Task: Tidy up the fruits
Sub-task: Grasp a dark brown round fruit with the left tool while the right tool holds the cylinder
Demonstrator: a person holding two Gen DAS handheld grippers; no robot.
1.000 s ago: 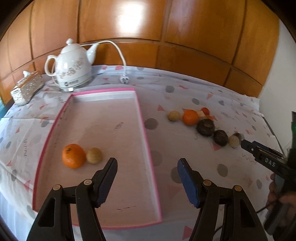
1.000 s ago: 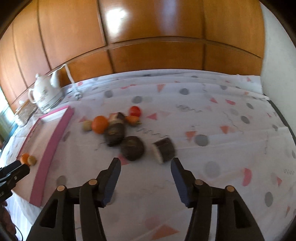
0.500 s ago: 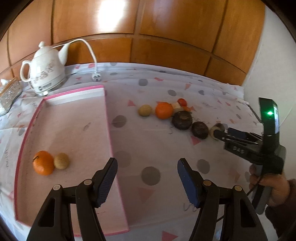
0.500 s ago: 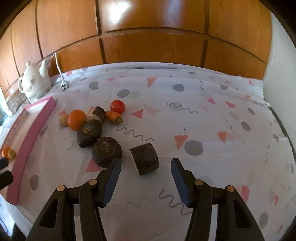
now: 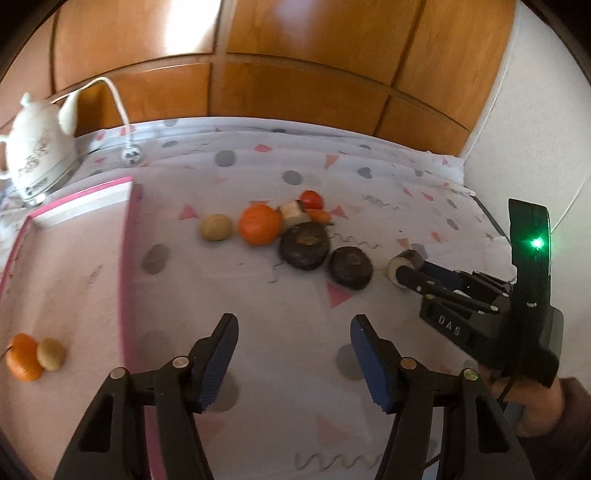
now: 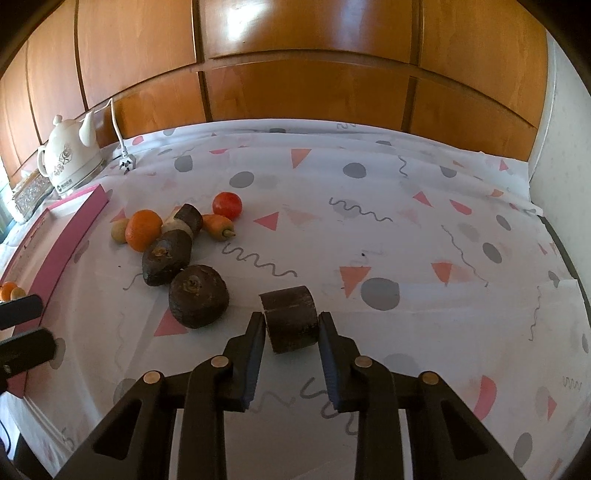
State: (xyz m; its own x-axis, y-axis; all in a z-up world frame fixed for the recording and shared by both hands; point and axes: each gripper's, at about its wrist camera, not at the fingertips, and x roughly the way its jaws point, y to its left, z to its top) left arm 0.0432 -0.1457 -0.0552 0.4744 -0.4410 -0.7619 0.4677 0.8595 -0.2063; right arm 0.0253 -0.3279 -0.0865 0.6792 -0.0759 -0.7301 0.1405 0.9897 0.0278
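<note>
Glossy wood panelling [image 6: 295,74], white wall [image 5: 535,110] right

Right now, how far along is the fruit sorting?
Early. Done: one orange tangerine and a small tan round fruit lie in the pink-rimmed tray. In hand: the right hand-held gripper has just closed on the dark cut cylinder piece. Left: the orange, tan fruit, red tomato, small carrot and dark roots clustered on the patterned cloth. The left hand-held gripper is open, empty.

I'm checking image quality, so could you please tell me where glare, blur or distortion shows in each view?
Left wrist view: glare on the wood panels, kettle and fruit slightly smeared, fisheye bending the tray edge. Right wrist view: sharper, glare on the panels, tablecloth edge bowed.
</note>
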